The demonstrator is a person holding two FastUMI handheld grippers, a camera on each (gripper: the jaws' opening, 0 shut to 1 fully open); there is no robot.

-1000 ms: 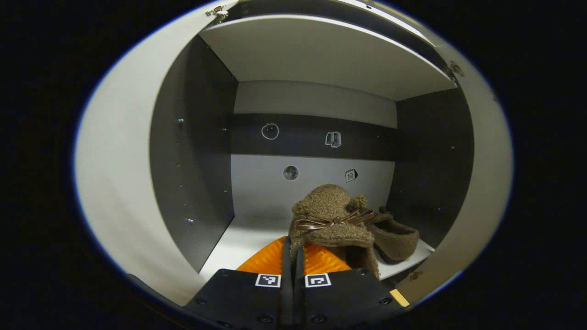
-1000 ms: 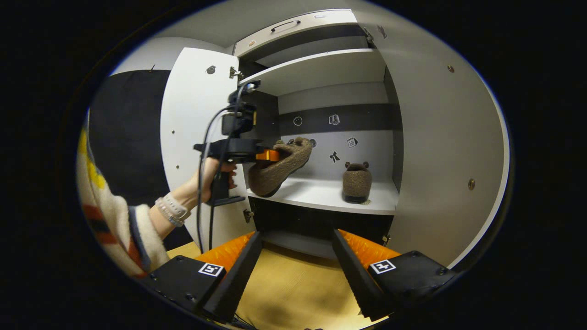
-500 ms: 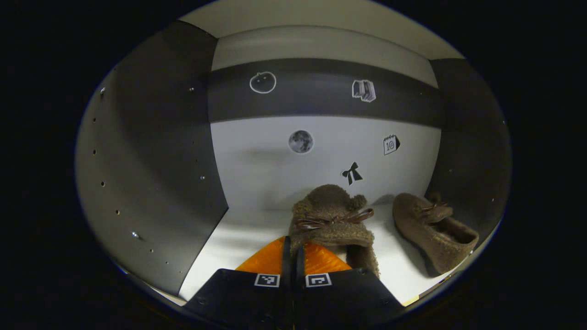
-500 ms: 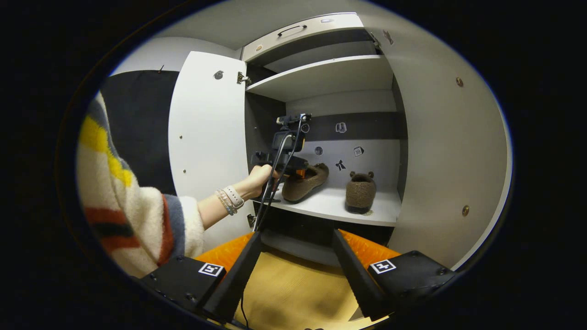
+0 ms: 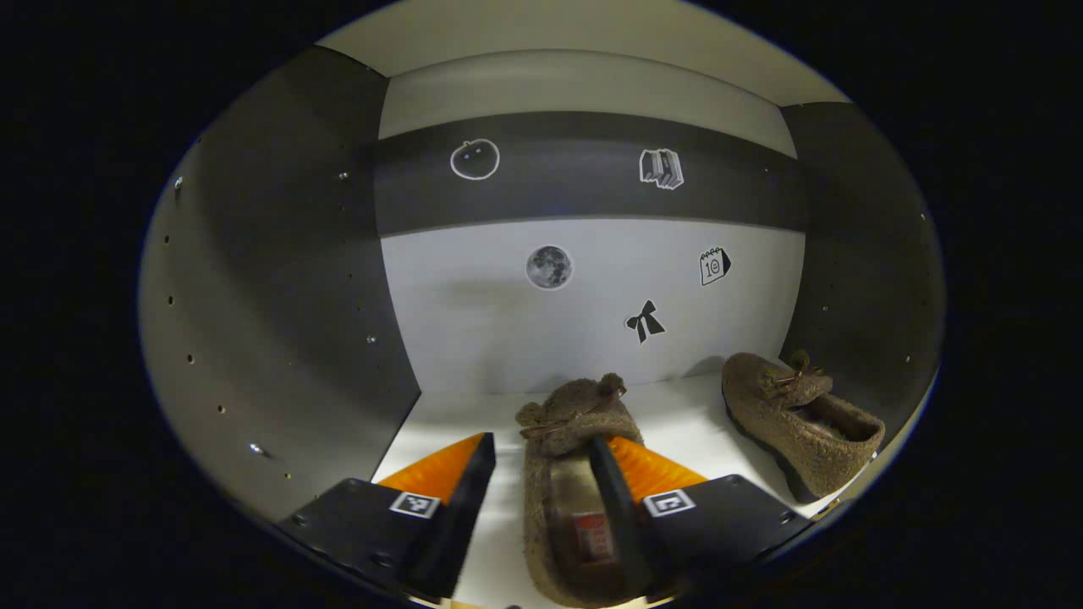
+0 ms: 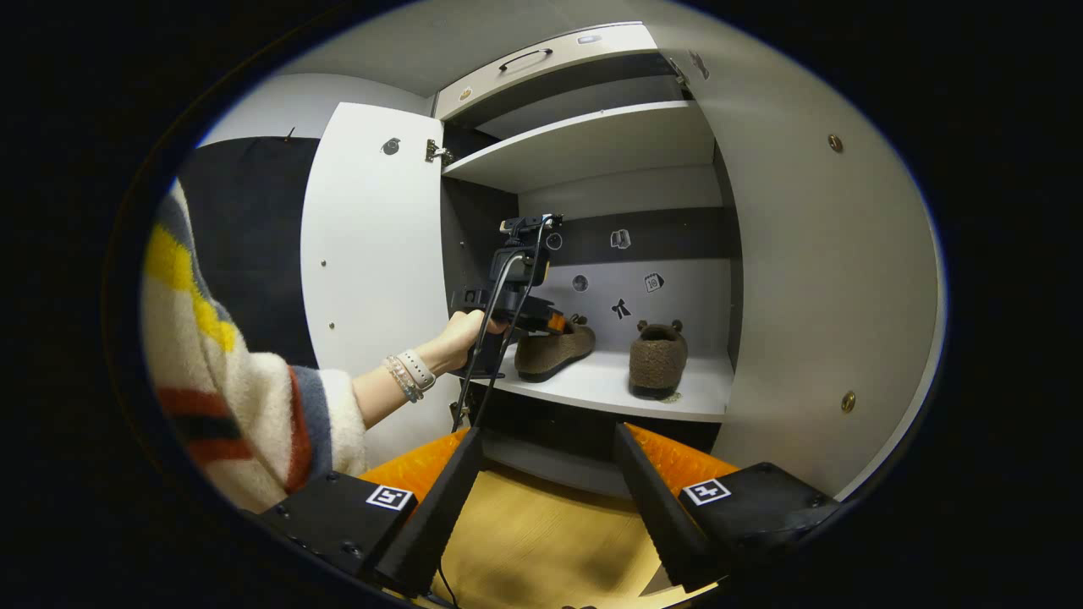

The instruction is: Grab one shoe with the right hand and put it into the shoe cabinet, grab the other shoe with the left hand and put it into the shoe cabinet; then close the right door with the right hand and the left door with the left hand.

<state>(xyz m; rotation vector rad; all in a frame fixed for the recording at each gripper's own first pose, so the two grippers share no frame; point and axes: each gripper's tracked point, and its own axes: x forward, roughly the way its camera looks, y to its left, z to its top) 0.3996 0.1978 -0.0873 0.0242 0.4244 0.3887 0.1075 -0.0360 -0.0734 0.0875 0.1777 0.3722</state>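
Shoes are both on the cabinet shelf (image 5: pixel 474 414) now: my left shoe (image 5: pixel 567 474) lies between my left gripper (image 5: pixel 535 491) fingers, which are wide apart, and the other shoe (image 5: pixel 799 419) sits at three o'clock. My right gripper (image 6: pixel 548 499) is also spread, holding nothing. I think doors come next, so I must pull back, then push the right door (image 6: pixel 812 279).

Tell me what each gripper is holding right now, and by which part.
Nothing. The left gripper has its jaws open around the heel of the near shoe, now on the shelf; the right gripper is open, empty.
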